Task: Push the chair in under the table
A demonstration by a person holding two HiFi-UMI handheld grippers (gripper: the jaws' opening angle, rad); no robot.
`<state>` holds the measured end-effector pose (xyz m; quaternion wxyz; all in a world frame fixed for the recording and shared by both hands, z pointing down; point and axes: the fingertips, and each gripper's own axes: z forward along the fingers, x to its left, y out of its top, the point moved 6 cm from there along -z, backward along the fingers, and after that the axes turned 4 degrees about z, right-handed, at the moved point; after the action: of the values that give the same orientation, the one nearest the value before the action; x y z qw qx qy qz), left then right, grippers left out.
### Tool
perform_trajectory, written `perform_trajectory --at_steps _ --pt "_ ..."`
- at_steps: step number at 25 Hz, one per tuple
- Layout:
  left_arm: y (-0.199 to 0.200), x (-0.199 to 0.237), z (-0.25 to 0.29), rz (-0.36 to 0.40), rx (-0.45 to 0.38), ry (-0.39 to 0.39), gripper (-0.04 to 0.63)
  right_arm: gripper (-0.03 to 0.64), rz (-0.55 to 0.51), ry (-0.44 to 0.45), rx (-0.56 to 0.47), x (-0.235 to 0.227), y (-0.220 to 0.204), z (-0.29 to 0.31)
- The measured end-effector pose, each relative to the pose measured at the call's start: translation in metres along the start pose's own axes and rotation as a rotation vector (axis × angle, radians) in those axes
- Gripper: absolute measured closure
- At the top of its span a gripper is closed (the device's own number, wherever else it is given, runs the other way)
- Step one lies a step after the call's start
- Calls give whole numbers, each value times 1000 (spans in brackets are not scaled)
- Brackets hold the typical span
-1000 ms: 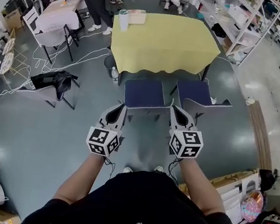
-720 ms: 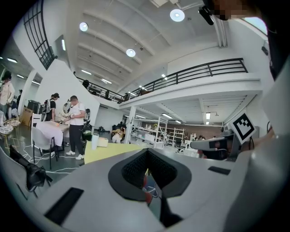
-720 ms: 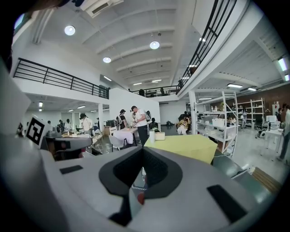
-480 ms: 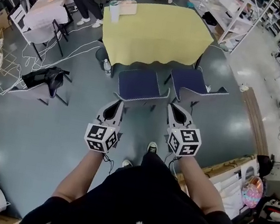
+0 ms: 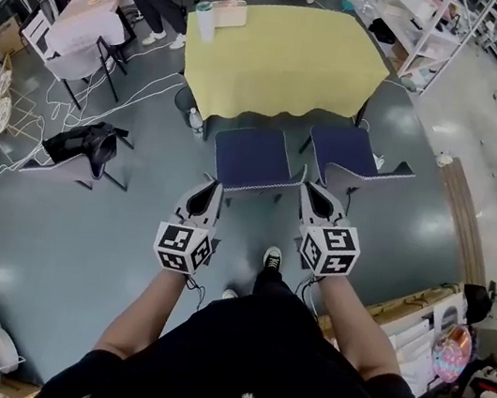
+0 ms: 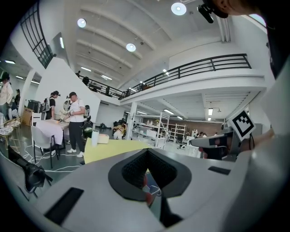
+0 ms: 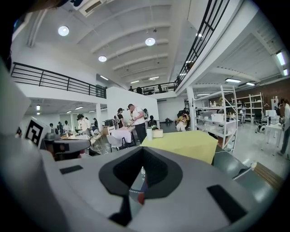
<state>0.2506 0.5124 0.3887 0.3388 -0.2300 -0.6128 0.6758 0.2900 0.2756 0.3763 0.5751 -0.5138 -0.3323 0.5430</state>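
Before you:
- Worktop (image 5: 283, 56): yellow cloth.
- Left chair (image 5: 251, 158) and right chair (image 5: 352, 152): navy seats, pale edging.
- Your left gripper (image 5: 216, 186) and right gripper (image 5: 308, 189): pale grey shells, black pads, cubes with black-and-white square markers.
- Floor (image 5: 81, 230): glossy dark grey-green.
- Your shirt (image 5: 246, 374): black.

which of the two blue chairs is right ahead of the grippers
The left-hand blue chair, squarely facing the yellow table: its near edge lies just beyond the left gripper and right gripper. The other chair stands off right, askew.

Left chair (image 5: 254, 159) beside right chair (image 5: 350, 152) at table (image 5: 291, 63) edge; left gripper (image 5: 216, 185), right gripper (image 5: 309, 187) before left chair.
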Motion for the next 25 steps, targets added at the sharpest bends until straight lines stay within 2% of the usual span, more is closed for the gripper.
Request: perform_trajectory --at_steps 9,16,25 --pt "13 14 76 28 7 66 586 603 13 79 17 -56 21 72" --pt "12 22 134 36 45 145 586 603 8 161 50 -106 36 127" --pt "10 40 168 41 55 236 586 603 -15 251 85 -130 38 180"
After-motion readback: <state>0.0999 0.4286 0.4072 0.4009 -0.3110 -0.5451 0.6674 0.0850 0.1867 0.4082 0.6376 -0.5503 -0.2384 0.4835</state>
